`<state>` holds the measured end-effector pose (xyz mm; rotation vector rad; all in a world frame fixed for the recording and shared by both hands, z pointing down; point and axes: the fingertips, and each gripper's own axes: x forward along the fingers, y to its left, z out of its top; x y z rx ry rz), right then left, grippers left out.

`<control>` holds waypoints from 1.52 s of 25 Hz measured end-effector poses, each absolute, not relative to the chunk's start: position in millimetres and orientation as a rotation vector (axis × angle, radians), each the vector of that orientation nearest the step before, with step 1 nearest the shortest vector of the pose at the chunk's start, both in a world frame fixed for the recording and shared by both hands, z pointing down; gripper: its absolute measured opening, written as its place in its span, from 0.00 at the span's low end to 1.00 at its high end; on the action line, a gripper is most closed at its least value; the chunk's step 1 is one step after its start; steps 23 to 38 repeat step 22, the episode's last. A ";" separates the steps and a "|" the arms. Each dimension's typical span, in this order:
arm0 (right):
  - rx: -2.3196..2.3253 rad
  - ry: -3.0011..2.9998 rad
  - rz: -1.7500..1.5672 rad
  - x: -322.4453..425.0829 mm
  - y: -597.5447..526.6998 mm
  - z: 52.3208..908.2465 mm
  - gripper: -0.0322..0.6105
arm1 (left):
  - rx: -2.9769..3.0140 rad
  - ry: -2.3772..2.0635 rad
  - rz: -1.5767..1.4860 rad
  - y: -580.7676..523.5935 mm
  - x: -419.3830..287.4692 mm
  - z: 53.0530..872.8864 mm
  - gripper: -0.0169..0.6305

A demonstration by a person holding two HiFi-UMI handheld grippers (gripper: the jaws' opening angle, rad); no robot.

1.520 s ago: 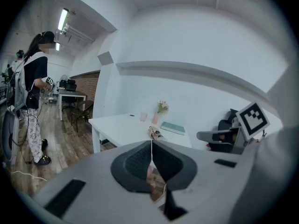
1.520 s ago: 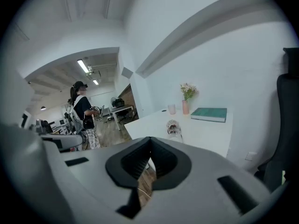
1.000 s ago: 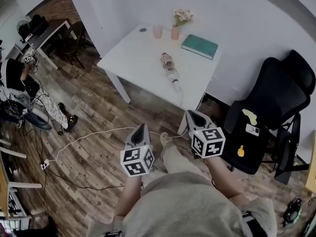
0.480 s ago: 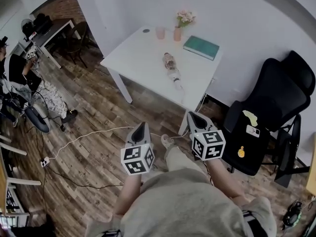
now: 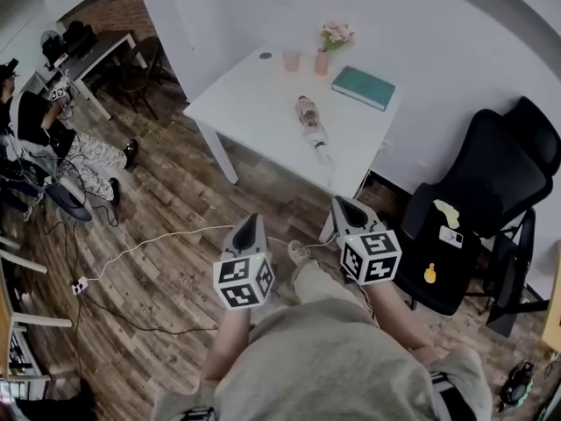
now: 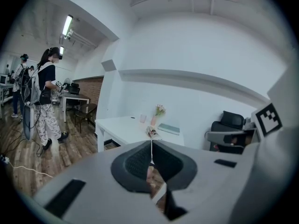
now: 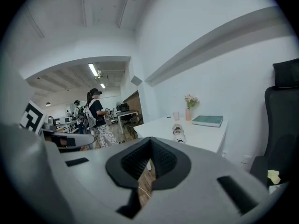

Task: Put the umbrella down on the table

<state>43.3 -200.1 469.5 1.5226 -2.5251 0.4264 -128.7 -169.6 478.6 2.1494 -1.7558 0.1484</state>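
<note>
Left gripper (image 5: 249, 226): jaws pressed together, nothing between them, over brown wood-plank floor (image 5: 175, 209). Folded patterned umbrella (image 5: 309, 123) lies flat on white rectangular table (image 5: 254, 103), toward its near right edge, well apart from both grippers. Right gripper (image 5: 342, 205): jaws closed, empty

person's wearing a loose greyish short-sleeve tee (image 5: 324, 367) and light trousers (image 5: 314, 289). the left gripper (image 5: 251, 224) and right gripper (image 5: 338, 203) are pale grey plastic wedges with dark ribbed pads (image 6: 135, 164), each topped by a white cube (image 5: 243, 285) with black square markers.
</note>
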 end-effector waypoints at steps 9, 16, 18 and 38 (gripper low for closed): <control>1.514 -2.519 0.435 39.9 -205.5 474.6 0.05 | 2.133 -1.766 0.153 -172.7 -135.1 480.3 0.04; 1.501 -2.525 0.454 37.3 -210.8 478.1 0.05 | 2.136 -1.760 0.150 -177.2 -135.3 479.6 0.04; 1.498 -2.525 0.457 36.7 -211.0 478.3 0.05 | 2.134 -1.758 0.151 -177.7 -135.5 480.0 0.04; 1.499 -2.532 0.467 34.8 -212.1 476.9 0.05 | 2.133 -1.752 0.154 -178.0 -136.2 480.5 0.04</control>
